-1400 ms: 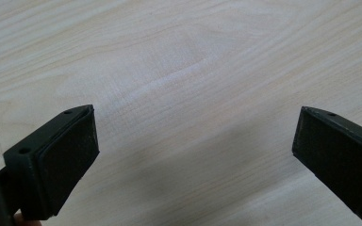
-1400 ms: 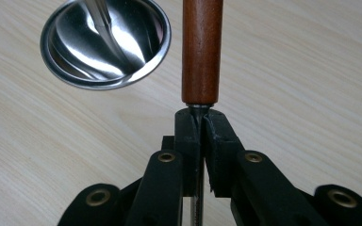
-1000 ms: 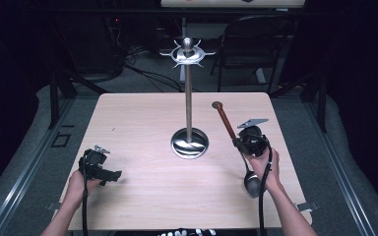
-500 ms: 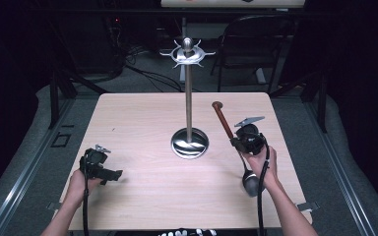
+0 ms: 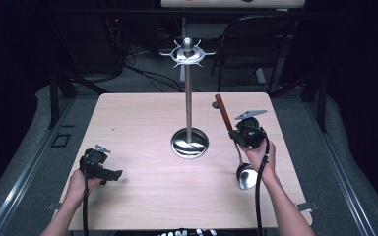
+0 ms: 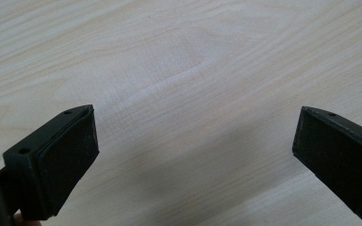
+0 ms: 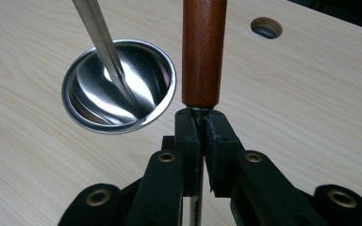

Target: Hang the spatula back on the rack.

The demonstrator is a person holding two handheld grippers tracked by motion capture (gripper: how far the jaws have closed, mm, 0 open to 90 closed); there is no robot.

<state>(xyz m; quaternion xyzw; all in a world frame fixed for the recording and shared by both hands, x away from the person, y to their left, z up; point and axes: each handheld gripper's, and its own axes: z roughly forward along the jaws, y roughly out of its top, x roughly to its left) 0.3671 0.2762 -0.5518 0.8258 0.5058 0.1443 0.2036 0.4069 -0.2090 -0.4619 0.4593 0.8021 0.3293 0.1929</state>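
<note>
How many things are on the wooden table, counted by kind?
Tall silver metal stand with round shiny base: 1
Metal ladle with brown wooden handle: 1
Black two-jaw grippers, left and right: 2
Total: 4

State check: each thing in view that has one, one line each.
Ladle: gripped at the metal shank just below its wooden handle, bowl end toward the person.
Right gripper: shut on the ladle.
Left gripper: open, nothing between its fingers, over bare table.
Utensil stand: upright on its round base, hooks at the top bare.
</note>
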